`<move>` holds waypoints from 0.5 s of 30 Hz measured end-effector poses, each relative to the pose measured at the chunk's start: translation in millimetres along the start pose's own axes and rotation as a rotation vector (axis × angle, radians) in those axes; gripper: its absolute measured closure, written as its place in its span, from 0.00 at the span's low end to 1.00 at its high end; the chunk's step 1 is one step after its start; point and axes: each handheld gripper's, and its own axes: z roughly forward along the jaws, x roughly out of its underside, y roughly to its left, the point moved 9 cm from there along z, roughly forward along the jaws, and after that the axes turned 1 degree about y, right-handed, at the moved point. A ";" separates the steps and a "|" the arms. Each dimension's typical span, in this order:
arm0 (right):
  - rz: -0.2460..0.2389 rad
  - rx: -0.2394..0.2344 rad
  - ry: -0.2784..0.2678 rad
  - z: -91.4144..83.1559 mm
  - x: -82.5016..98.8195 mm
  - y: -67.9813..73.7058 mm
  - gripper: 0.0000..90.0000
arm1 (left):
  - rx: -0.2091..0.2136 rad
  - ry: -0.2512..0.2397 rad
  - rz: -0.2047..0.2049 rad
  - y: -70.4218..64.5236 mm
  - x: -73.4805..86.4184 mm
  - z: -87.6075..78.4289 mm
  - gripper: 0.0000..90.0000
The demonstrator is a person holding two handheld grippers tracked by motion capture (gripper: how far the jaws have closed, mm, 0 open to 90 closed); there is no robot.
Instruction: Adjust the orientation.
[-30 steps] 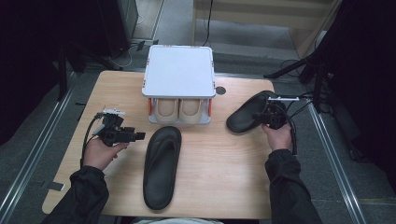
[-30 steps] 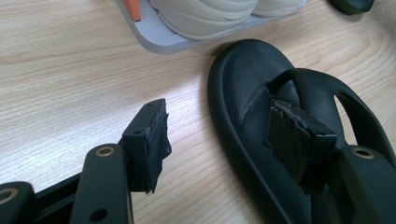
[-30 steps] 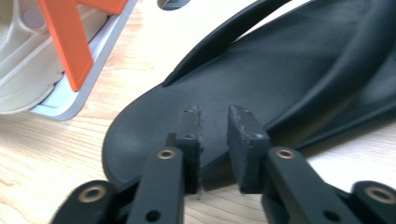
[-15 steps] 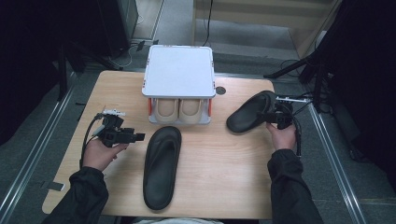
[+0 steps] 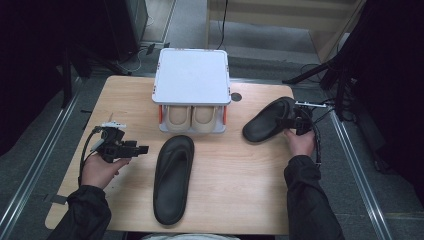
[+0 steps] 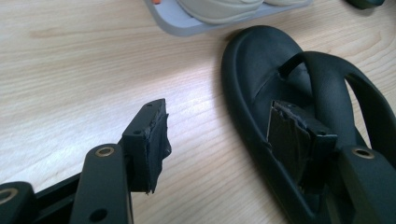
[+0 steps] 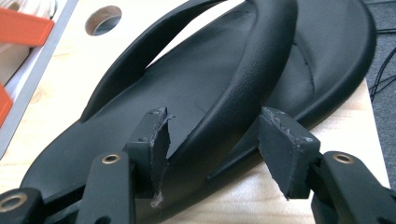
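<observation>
One black flip-flop (image 5: pixel 172 177) lies lengthwise in the middle of the wooden table (image 5: pixel 235 200). To its left my left gripper (image 5: pixel 145 149) hovers open; in the left gripper view my left gripper (image 6: pixel 224 135) has bare wood between its jaws and the flip-flop (image 6: pixel 261 60) behind the right jaw. A second black flip-flop (image 5: pixel 265 122) lies slantwise at the right. My right gripper (image 7: pixel 212 144) has just been opening its jaws. Its strap (image 7: pixel 252 60) runs between the pads, and they do not press on it.
A grey-lidded shoe rack (image 5: pixel 192 77) with orange posts stands at the table's back middle, a pair of beige shoes (image 5: pixel 192 117) on its lower shelf. A round hole (image 5: pixel 236 97) sits in the tabletop right of it. Cables hang off the right edge.
My right gripper has let go of the right flip-flop's strap and drawn back slightly toward the table's right edge. The left hand and both flip-flops have stayed put.
</observation>
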 end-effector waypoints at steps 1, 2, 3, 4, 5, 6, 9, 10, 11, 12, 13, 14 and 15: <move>0.003 0.004 0.001 0.7 -0.8 -0.6 0.49 | 0.001 0.000 -0.005 0.5 1.4 -1.1 0.43; 0.006 0.009 -0.002 1.8 -1.7 -1.7 0.49 | -0.003 -0.001 -0.008 1.3 2.8 -2.2 0.43; 0.013 0.014 0.000 3.2 -2.3 -2.6 0.49 | -0.009 -0.003 -0.012 2.4 4.4 -3.4 0.43; 0.016 0.014 0.006 5.6 -2.6 -2.9 0.50 | -0.011 -0.005 -0.014 3.3 5.7 -4.6 0.43; 0.013 0.017 0.012 7.5 -2.6 -3.4 0.50 | -0.013 -0.005 -0.017 4.0 7.0 -5.8 0.43; 0.014 0.020 0.011 9.0 -3.2 -3.1 0.51 | -0.015 -0.006 -0.020 4.5 8.3 -7.0 0.43; 0.012 0.040 0.020 12.5 -4.7 -2.4 0.53 | -0.020 -0.008 -0.029 6.0 11.9 -9.9 0.43; 0.005 0.049 0.024 13.7 -5.1 -2.8 0.53 | -0.023 -0.009 -0.032 6.5 13.1 -11.0 0.43; 0.011 0.053 0.026 14.6 -5.7 -2.5 0.55 | -0.026 -0.011 -0.035 7.0 14.2 -12.2 0.43; 0.013 0.057 0.023 15.1 -6.7 -3.1 0.57 | -0.028 -0.013 -0.038 7.5 15.2 -13.4 0.43; 0.020 0.059 0.023 15.6 -7.8 -3.7 0.59 | -0.030 -0.011 -0.041 8.0 16.3 -14.6 0.43; 0.028 0.058 0.026 15.8 -8.8 -4.2 0.61 | -0.033 -0.016 -0.047 8.3 16.9 -15.2 0.43; 0.038 0.060 0.029 15.8 -9.6 -4.9 0.63 | -0.033 -0.014 -0.046 8.8 18.0 -16.1 0.43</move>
